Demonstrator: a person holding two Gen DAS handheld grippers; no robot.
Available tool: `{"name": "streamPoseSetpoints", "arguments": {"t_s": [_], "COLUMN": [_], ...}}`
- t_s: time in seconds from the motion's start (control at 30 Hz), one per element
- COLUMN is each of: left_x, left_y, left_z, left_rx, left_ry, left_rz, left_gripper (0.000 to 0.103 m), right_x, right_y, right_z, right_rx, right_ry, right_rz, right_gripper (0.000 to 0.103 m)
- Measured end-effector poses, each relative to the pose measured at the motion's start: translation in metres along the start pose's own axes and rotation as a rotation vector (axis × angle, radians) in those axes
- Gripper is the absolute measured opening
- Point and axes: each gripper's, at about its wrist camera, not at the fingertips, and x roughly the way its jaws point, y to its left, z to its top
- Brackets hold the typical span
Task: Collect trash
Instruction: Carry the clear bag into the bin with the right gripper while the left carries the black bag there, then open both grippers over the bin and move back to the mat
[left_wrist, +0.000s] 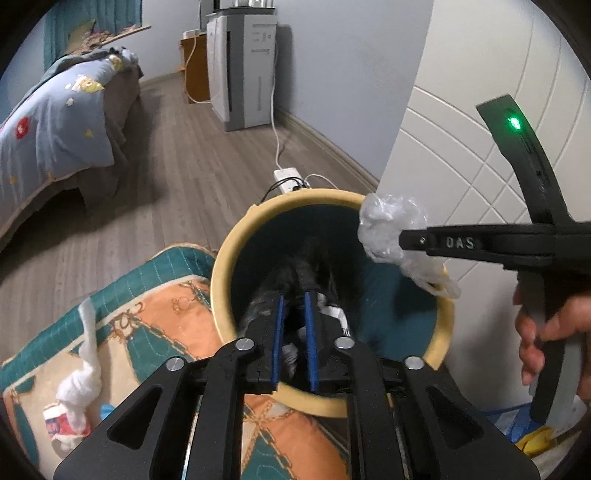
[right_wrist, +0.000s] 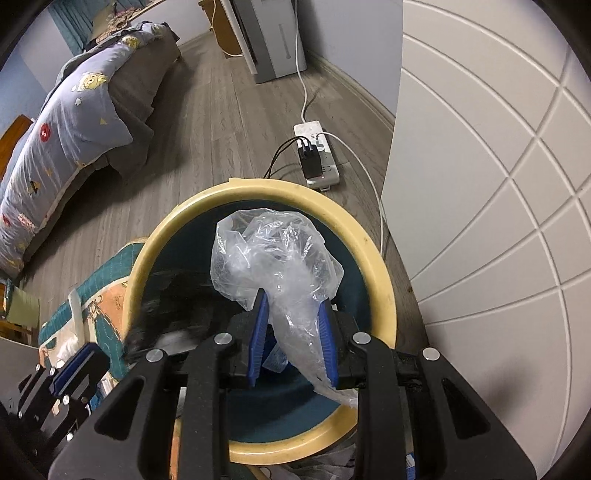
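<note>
A round bin with a cream rim and a teal inside stands on the floor. My left gripper points down into it, its blue pads a narrow gap apart with nothing pressed between them. A dark, blurred piece of trash lies just past its tips inside the bin. My right gripper is shut on a crumpled clear plastic bag, held above the bin rim. From the left wrist view the bag hangs over the bin's far right edge, at the right gripper.
A patterned teal and orange quilt lies left of the bin with a white wad on it. A power strip with cables sits behind the bin. A white panelled door stands at right, a bed at left.
</note>
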Motion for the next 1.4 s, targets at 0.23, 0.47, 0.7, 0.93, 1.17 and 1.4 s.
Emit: {"name": "streamPoseSetpoints", "arguments": {"t_s": [0.23,0.47,0.7,0.93,1.17,1.4], "left_x": [-0.008,-0.017,-0.016,-0.031,-0.075,-0.137], "left_y": [0.005,0.006,0.018,0.035,0.054,0.089], "left_z": [-0.005,-0.01,-0.016,-0.024,-0.03,-0.049], "left_rx": [0.007,0.062,0.037,-0.031,-0.033,-0.095], "left_ry": [-0.038,-0.086,-0.075,-0.061,-0.082,-0.126], "left_rz": [0.024,0.126,0.167,0.165,0.206,0.277], "left_gripper": [0.069,0.094,0.096,0.096,0.096,0.097], "right_x": [0.005,-0.001,-0.004,-0.009,-0.025,-0.046], "right_y": [0.013,0.023,0.021,0.028,0.053,0.089], "right_z": [-0.002,0.004,0.007,0.003,0.0,-0.01], "right_rx": [-0.043,-0.045,-0.056,-0.059,-0.124,-0.221], "right_ry": [0.013,-0.055,-0.081,-0.059,-0.074,-0.098], "right_rz": [0.024,0.062,-0.001,-0.002,-0.003,0.005], "right_gripper": [0.026,0.069,0.097,0.097,0.097,0.097]}}
